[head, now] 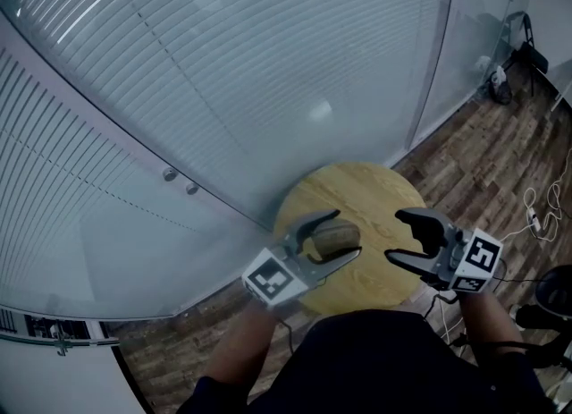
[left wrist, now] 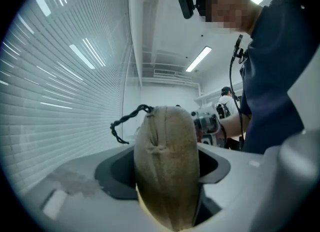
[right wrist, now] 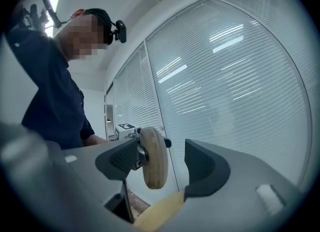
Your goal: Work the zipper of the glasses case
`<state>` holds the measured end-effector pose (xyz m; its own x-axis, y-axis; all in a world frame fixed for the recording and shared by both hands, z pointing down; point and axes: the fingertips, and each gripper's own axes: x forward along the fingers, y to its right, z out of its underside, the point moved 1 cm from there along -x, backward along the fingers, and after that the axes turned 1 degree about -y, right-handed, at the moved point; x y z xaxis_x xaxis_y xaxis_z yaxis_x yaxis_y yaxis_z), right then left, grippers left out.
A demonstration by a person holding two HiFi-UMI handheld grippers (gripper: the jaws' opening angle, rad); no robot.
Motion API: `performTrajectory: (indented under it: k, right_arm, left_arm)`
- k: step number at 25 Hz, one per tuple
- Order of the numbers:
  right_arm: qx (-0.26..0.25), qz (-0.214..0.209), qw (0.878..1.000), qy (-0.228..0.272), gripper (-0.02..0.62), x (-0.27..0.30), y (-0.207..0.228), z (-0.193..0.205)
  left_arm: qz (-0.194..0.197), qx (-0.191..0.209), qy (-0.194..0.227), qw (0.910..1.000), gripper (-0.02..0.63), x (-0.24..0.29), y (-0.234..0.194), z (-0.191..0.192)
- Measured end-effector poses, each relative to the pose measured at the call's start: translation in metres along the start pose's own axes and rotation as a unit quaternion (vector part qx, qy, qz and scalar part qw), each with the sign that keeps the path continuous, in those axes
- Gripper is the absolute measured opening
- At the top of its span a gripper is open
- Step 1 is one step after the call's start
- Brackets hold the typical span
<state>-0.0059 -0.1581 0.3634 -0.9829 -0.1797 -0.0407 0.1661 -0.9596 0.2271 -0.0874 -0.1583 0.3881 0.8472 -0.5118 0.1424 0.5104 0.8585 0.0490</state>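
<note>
The task is only just getting under way. The glasses case (left wrist: 167,166) is standing on edge at the middle of the round worktop (head: 357,184), and the left tongs (head: 347,233) are bracketing it end-on. Their pads are lying against both of its sides, so I am taking this as a grip that steadies it. The right tongs (head: 394,234) are hovering near the case on its other side, spread wide with nothing in them.

The braided pull cord (left wrist: 125,121) is sticking up free from the top of the case – nothing is touching it. No gap is showing along the seam, so the zipper is looking shut, and all of the pulling is still ahead.

Room is tight. The worktop is small, its rim is lying near both tongs, and the glass wall (head: 223,63) with blinds is standing just behind it. The freest room for drawing the cord is looking to be on the right, out over the wood floor (head: 483,153).
</note>
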Motion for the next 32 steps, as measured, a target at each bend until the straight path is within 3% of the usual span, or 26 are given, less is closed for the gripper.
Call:
performTrajectory:
  k: [3,6,8,12,16,19,26,32]
  right_arm:
    - [-0.007,-0.017,0.999,-0.044,0.307,0.021,-0.003,-0.015]
    - [-0.027,-0.019,0.996,-0.085,0.303,0.048,-0.012,-0.025]
    - [-0.027,-0.032,0.994,-0.104,0.245,0.066,-0.024,-0.026]
    - [-0.031,-0.059,0.983,-0.169,0.202,0.087,-0.038,-0.012]
    - [-0.065,-0.039,0.97,-0.232,0.18,0.093,-0.037,0.01]
    - [-0.075,-0.035,0.963,-0.255,0.121,0.103,-0.035,0.019]
    - [-0.064,-0.041,0.946,-0.316,0.118,0.112,-0.032,0.048]
    - [-0.033,-0.054,0.954,-0.291,0.08,0.108,-0.036,0.048]
  left_arm:
    - [0.017,0.025,-0.059,0.9978,0.321,0.007,0.002,0.024]
    - [0.013,0.028,-0.088,0.9957,0.321,0.012,0.003,0.036]
    - [0.01,0.031,-0.101,0.9943,0.321,0.014,0.007,0.043]
    - [-0.005,0.053,-0.132,0.9898,0.321,0.021,0.012,0.054]
    - [-0.029,0.072,-0.166,0.983,0.321,0.024,0.013,0.07]
    - [-0.047,0.082,-0.19,0.9772,0.321,0.02,0.006,0.08]
    - [-0.064,0.104,-0.234,0.9646,0.321,0.018,0.008,0.094]
    - [-0.057,0.109,-0.231,0.9653,0.319,0.013,0.014,0.095]
